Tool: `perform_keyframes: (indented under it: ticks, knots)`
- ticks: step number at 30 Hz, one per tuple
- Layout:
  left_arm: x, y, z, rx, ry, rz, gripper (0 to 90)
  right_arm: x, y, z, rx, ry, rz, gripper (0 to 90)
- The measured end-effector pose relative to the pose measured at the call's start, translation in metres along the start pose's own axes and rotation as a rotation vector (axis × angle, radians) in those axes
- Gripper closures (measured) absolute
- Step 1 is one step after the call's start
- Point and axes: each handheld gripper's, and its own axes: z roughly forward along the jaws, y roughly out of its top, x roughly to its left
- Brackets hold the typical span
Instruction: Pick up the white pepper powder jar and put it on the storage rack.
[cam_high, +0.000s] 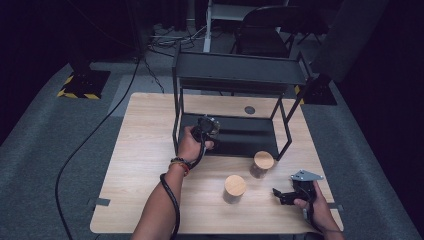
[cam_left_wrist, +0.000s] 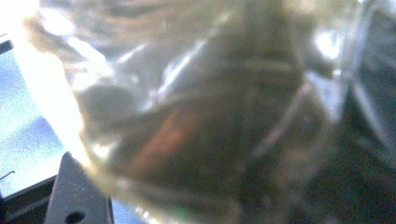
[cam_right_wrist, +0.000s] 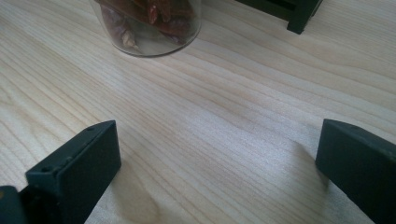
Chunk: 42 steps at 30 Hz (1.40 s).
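Note:
My left gripper (cam_high: 207, 126) is held at the front of the black rack's lower shelf (cam_high: 240, 137), shut on a clear glass jar (cam_left_wrist: 196, 116). The jar sits blurred right in front of the left gripper view, with something reddish inside. Two glass jars with round wooden lids stand on the table, one (cam_high: 234, 188) near the middle front and one (cam_high: 262, 163) by the rack's front right leg. My right gripper (cam_high: 281, 195) rests low at the table's right front, open (cam_right_wrist: 217, 140), with only bare wood between its jaws. A jar of dried red chillies (cam_right_wrist: 149, 23) stands ahead of it.
A black metal rack (cam_high: 240, 70) with an upper and a lower shelf stands at the back middle of the light wooden table (cam_high: 145, 150). Its foot (cam_right_wrist: 301, 14) shows beside the chilli jar. A cable trails from my left gripper along the forearm. A dark chair stands beyond the table.

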Motion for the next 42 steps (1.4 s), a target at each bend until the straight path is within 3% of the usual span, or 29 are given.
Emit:
perform_keyframes:
  ticks: [19, 26, 29, 36, 42]
  knots:
    - [0.0, -0.002, 0.0, 0.009, 0.001, -0.006, 28.6, 0.0, 0.0, 0.0, 0.0, 0.0, 0.0, 0.0]
    - [-0.002, -0.002, -0.001, 0.013, 0.026, 0.01, 21.5, 0.0, 0.0, 0.0, 0.0, 0.0, 0.0, 0.0]
    - [-0.003, -0.003, -0.004, 0.012, 0.058, 0.03, 15.9, 0.0, 0.0, 0.0, 0.0, 0.0, 0.0, 0.0]
    - [-0.006, -0.005, -0.011, -0.003, 0.069, 0.045, 6.5, 0.0, 0.0, 0.0, 0.0, 0.0, 0.0, 0.0]
    - [-0.006, -0.007, -0.014, -0.011, 0.082, 0.059, 4.0, 0.0, 0.0, 0.0, 0.0, 0.0, 0.0, 0.0]
